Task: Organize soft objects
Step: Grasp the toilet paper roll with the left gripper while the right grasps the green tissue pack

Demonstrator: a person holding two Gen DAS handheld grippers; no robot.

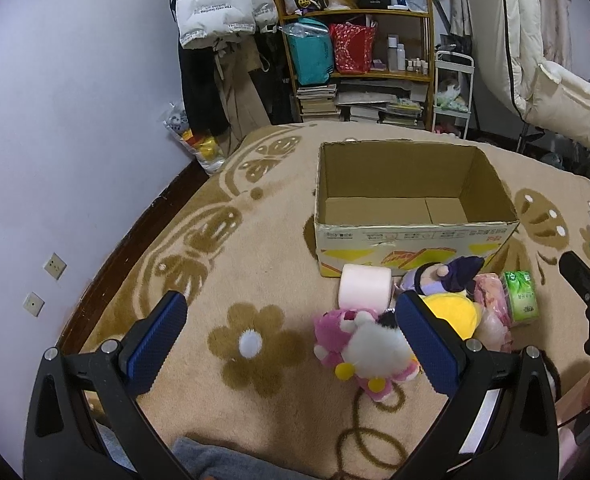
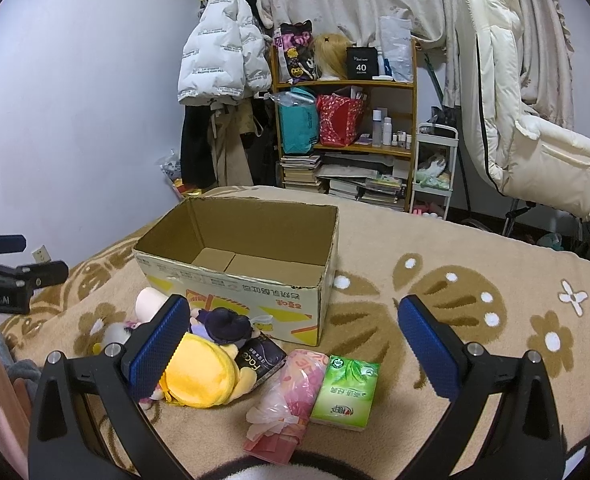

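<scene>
Both of your tools are spread wide with nothing between their blue ribbed pads, hanging above the flower-patterned blanket (image 1: pixel 255 240) on the bed. The open cardboard box (image 1: pixel 411 236) sits ahead of you, and as far as its floor shows it holds nothing, so by my reading no item has gone in yet.

The soft things lie in a heap just in front of the box's near wall. From your left tool (image 1: pixel 291 338), the pink and white plush (image 1: pixel 359 344) is nearest, lying just right of the gap between the fingers, with its long axis running roughly toward you. The pale pink roll (image 1: pixel 365 284) lies on its side behind it, its axis running toward the box. From your right tool (image 2: pixel 293 338), the green tissue pack (image 2: pixel 347 394) and the crinkly pink plastic pack (image 2: pixel 291 392) lie almost centred and slightly below, long sides pointing away toward the box; the yellow plush (image 2: pixel 203 376) and the dark-haired doll (image 2: pixel 223 326) sit to the left, partly behind the left finger.

Your right tool is better lined up for the tissue pack (flat, smooth-wrapped, so it will likely yield a little under the pads); the fleecy plush should compress far more, so grip it through the body
</scene>
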